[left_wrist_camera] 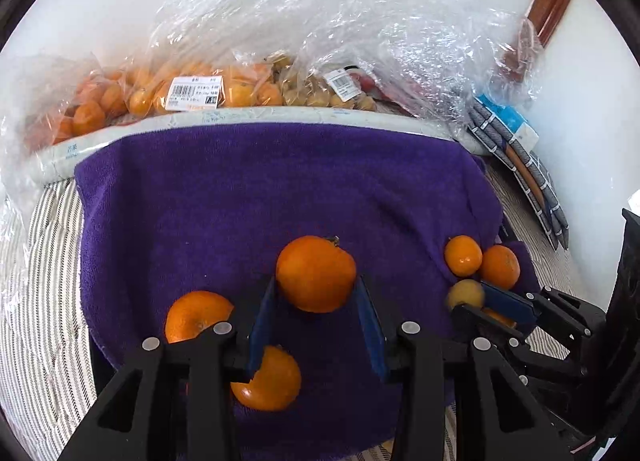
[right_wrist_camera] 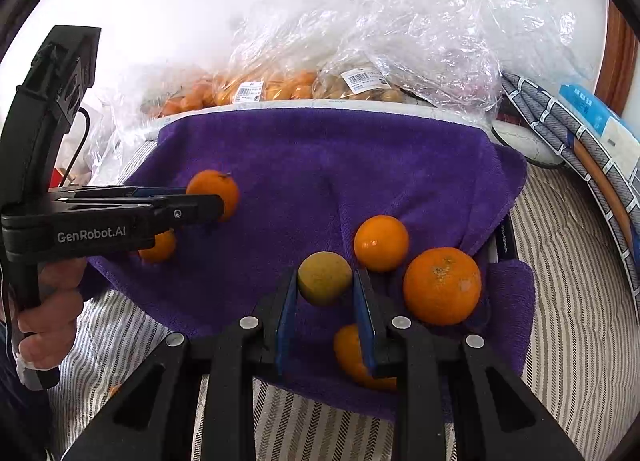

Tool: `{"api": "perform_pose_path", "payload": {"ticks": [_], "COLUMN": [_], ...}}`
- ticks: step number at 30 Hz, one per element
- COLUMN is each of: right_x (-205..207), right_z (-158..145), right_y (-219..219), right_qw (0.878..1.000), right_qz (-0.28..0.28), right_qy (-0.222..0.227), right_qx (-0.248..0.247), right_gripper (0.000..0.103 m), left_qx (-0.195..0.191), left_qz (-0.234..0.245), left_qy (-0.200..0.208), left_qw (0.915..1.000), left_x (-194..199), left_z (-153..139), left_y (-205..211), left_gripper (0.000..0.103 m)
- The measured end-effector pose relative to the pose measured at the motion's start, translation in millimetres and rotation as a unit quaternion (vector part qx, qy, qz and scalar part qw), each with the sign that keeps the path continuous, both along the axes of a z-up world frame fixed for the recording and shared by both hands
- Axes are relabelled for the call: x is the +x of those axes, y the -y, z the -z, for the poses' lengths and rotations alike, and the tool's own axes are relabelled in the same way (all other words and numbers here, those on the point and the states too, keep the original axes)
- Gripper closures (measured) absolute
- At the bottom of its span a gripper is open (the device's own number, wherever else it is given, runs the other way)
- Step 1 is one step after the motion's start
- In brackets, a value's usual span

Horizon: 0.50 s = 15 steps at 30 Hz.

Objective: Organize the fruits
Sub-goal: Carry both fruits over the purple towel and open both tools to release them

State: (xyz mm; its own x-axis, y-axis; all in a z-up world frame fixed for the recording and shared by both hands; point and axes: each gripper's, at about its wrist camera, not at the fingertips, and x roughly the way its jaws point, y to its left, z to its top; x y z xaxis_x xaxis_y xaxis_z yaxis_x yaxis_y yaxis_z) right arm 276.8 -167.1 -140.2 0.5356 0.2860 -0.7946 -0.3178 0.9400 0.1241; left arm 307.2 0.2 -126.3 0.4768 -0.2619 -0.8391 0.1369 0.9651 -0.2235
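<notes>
A purple towel (left_wrist_camera: 280,181) (right_wrist_camera: 320,161) carries loose fruit. My left gripper (left_wrist_camera: 317,288) (right_wrist_camera: 204,197) is shut on a large orange (left_wrist_camera: 316,273) (right_wrist_camera: 214,187) low over the towel. Beside it lie two more oranges (left_wrist_camera: 196,315) (left_wrist_camera: 268,379). To the right, my right gripper (right_wrist_camera: 326,276) (left_wrist_camera: 470,297) is shut on a small yellowish fruit (right_wrist_camera: 325,277) (left_wrist_camera: 466,293). Around it sit a small orange (right_wrist_camera: 381,243), a big orange (right_wrist_camera: 442,285) and a third (right_wrist_camera: 352,353) half hidden under the right finger.
Clear plastic bags of oranges (left_wrist_camera: 140,97) (right_wrist_camera: 260,89) and brownish fruit (left_wrist_camera: 320,95) lie behind a white roll (left_wrist_camera: 240,115). Folded grey patterned cloth (left_wrist_camera: 520,165) stands at the right. Striped bedding (left_wrist_camera: 44,301) surrounds the towel. A hand (right_wrist_camera: 48,321) holds the left gripper's handle.
</notes>
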Motion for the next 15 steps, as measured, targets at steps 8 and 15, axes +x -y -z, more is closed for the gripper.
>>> {"api": "perform_pose_path", "payload": {"ticks": [8, 15], "right_x": [-19, -51], "right_z": [-21, -39], "right_y": [8, 7], "right_qw": [1.0, 0.999], "right_qz": [0.02, 0.037], "right_qy": [0.012, 0.024], "right_qx": [-0.001, 0.011], "right_gripper": [0.061, 0.06], "left_qx": [-0.005, -0.012], "left_qz": [-0.016, -0.05], "left_qy": [0.03, 0.052], "left_qw": [0.9994, 0.9973], "left_x": [-21, -58], "left_z": [-28, -45], "left_y": [-10, -33], "left_gripper": [0.058, 0.058]}}
